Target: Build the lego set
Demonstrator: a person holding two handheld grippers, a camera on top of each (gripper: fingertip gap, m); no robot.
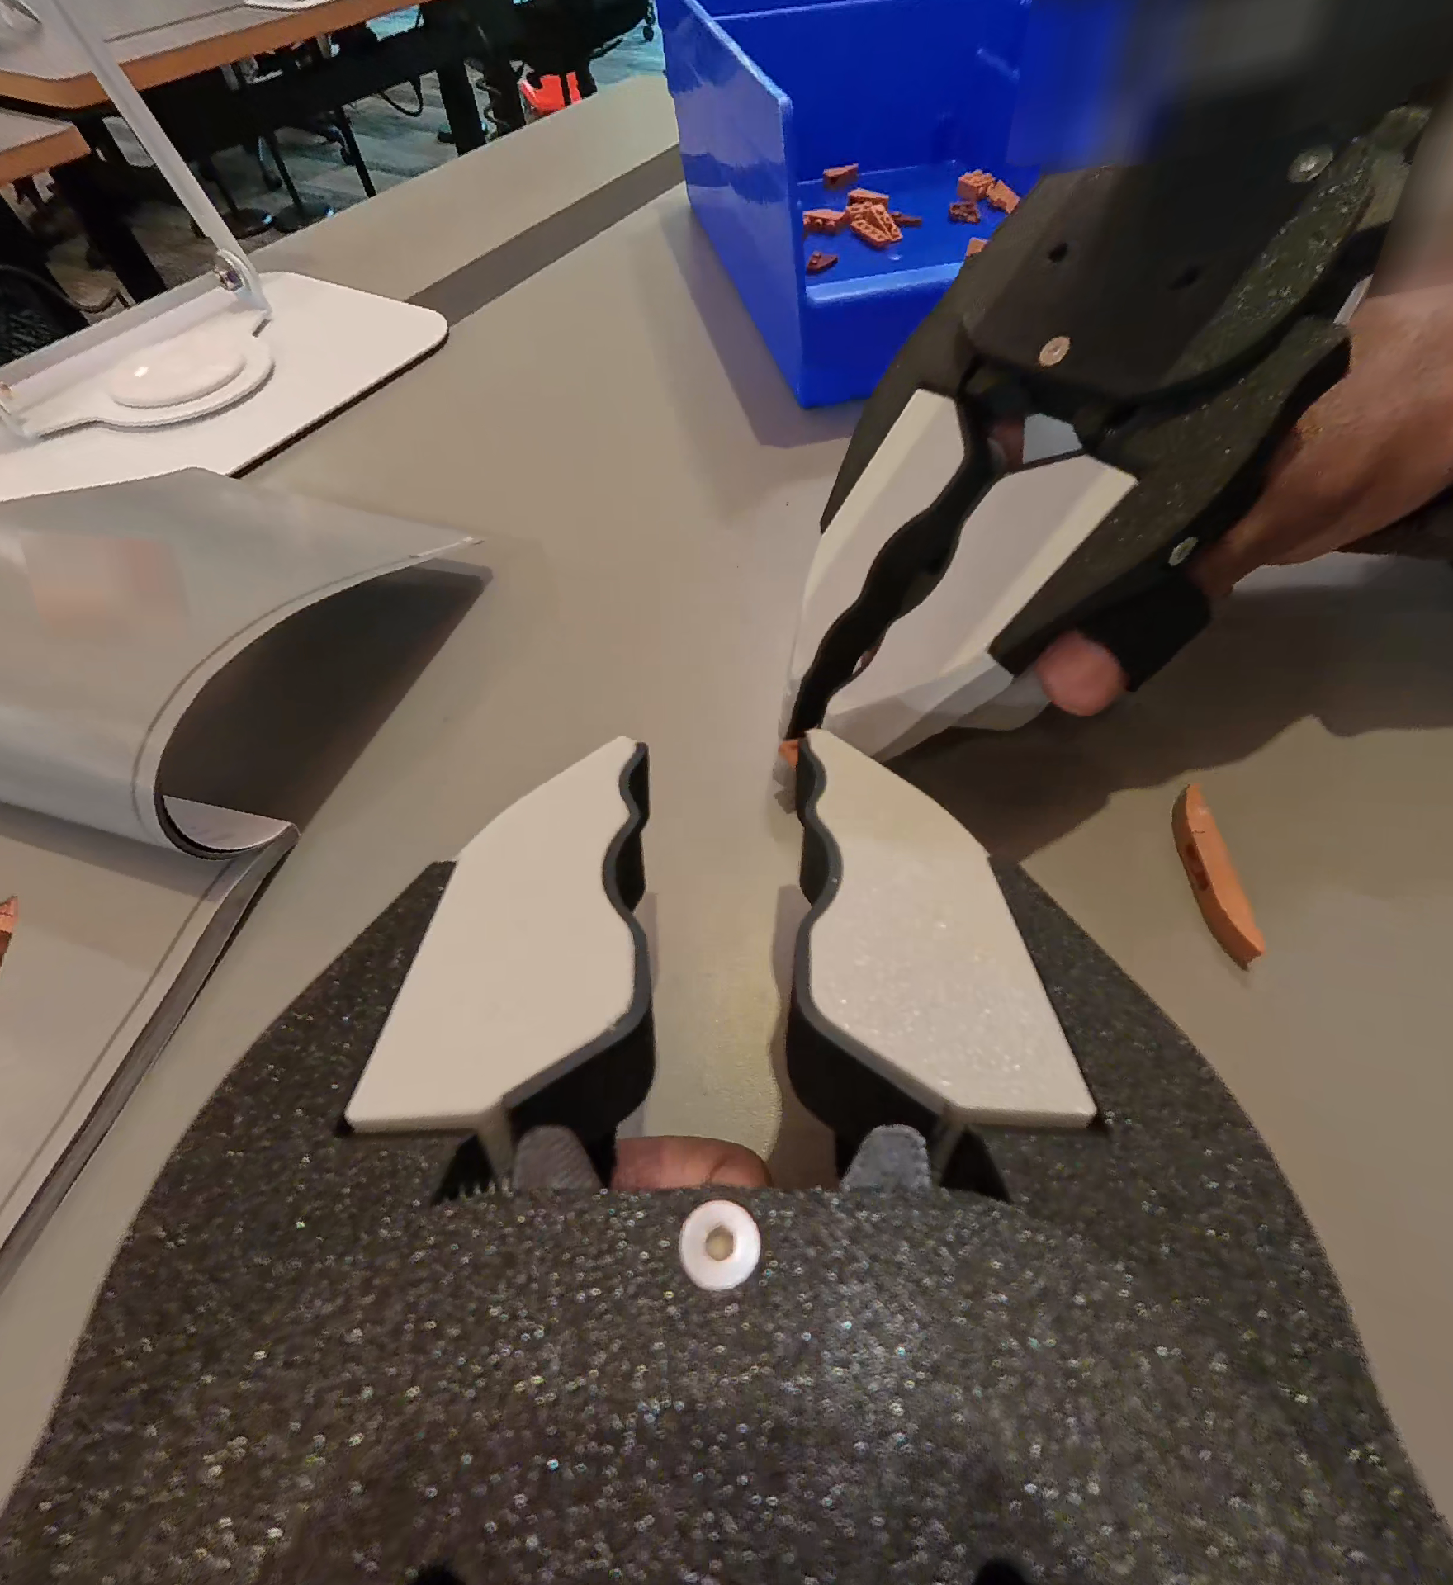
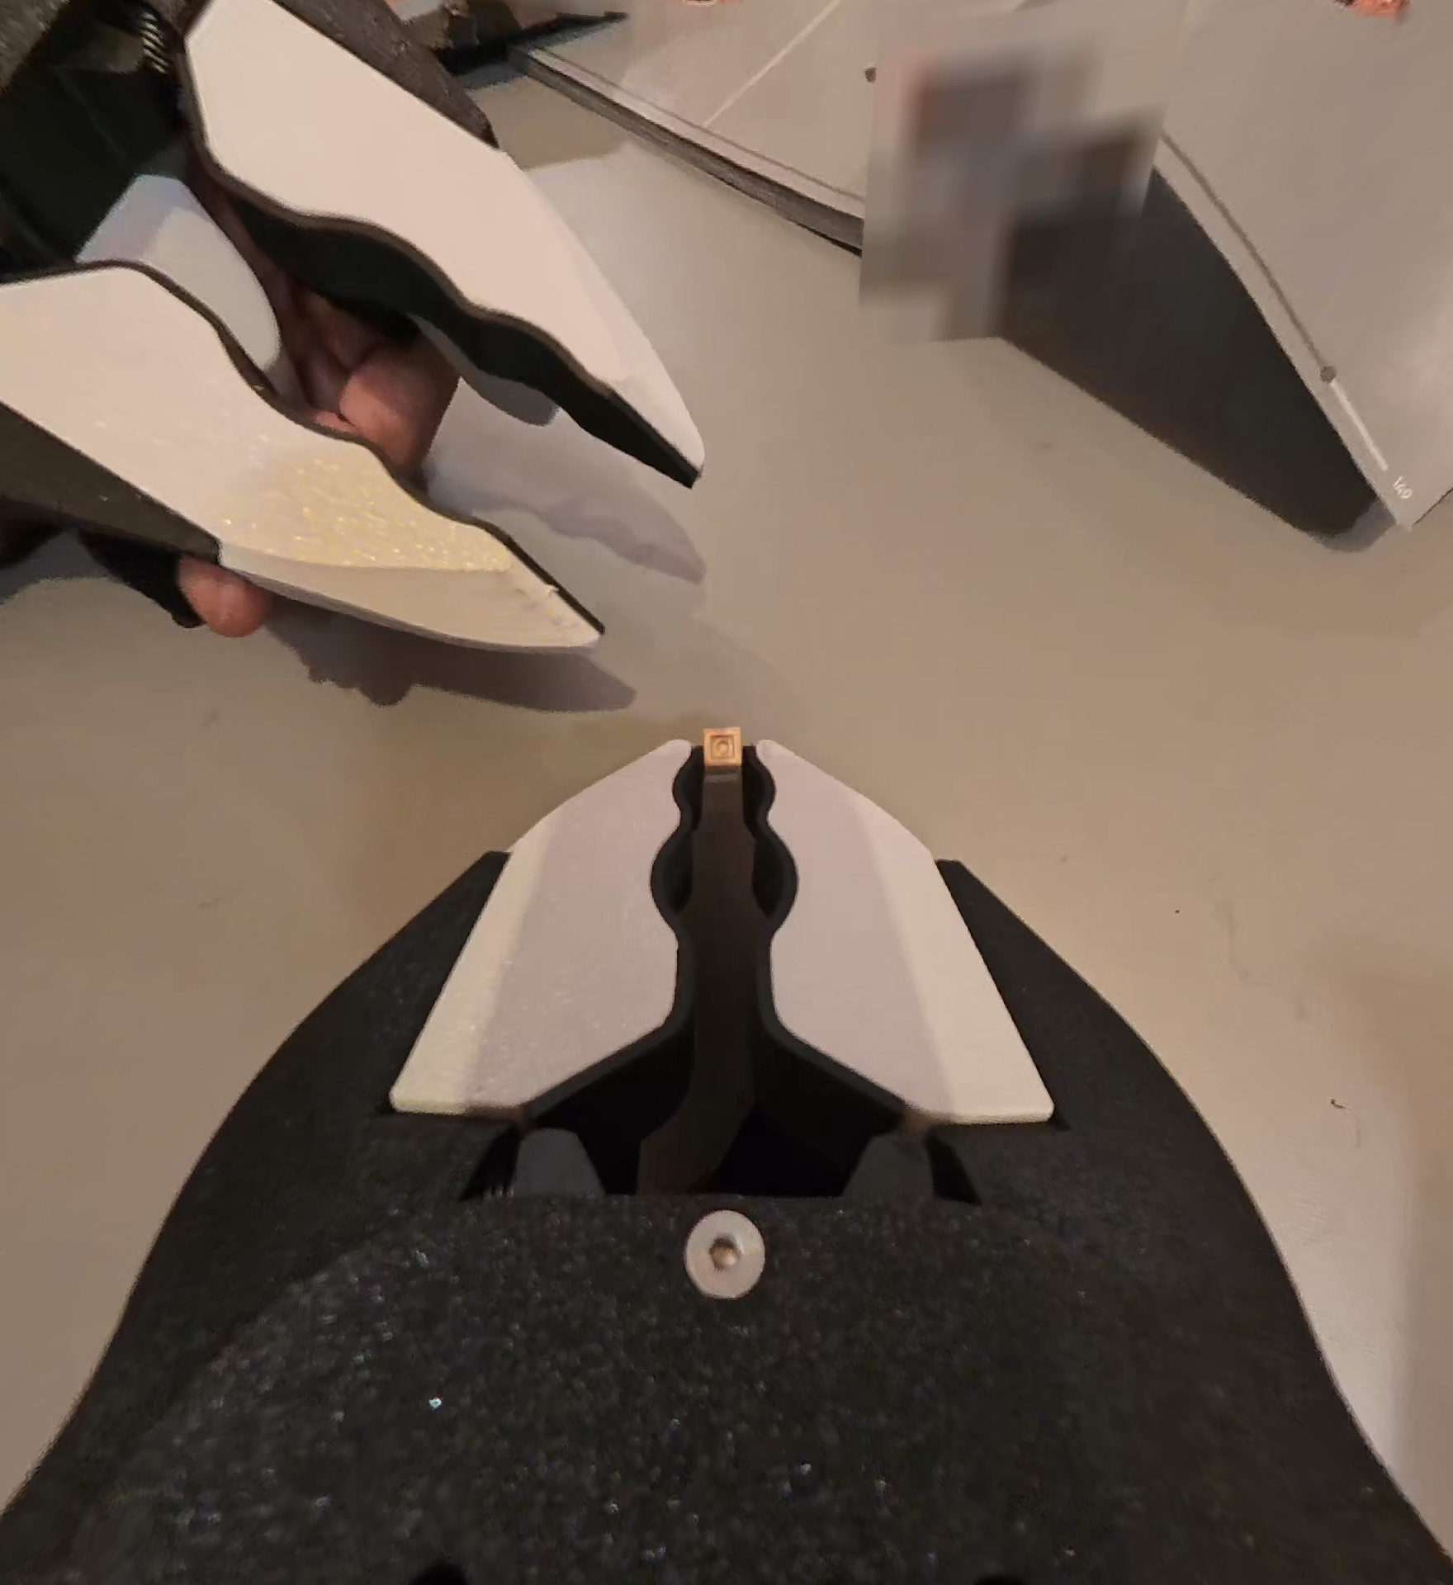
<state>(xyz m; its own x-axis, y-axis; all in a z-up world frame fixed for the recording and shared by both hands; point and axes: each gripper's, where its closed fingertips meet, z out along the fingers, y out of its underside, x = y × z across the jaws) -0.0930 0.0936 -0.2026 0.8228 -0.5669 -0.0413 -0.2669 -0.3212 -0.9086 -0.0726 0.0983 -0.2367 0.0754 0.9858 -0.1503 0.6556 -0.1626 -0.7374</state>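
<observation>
My right gripper (image 2: 723,756) is shut on a tiny tan-brown Lego piece (image 2: 720,743) pinched at its fingertips, low over the grey table (image 2: 963,686). In the left wrist view the right gripper (image 1: 796,729) comes down from the upper right, and the piece (image 1: 788,753) shows just beside my left gripper's right fingertip. My left gripper (image 1: 721,755) is open and empty. It also shows in the right wrist view (image 2: 646,549), at the upper left, with its jaws apart. A long curved brown Lego piece (image 1: 1216,875) lies on the table to the right.
A blue bin (image 1: 732,257) holding several small brown Lego pieces (image 1: 865,219) stands at the back. An open instruction booklet (image 1: 105,686) lies at the left with a page curled up; it also shows in the right wrist view (image 2: 1349,257). A white stand base (image 1: 277,369) sits at the far left. Left tips to right tips: about 4 cm.
</observation>
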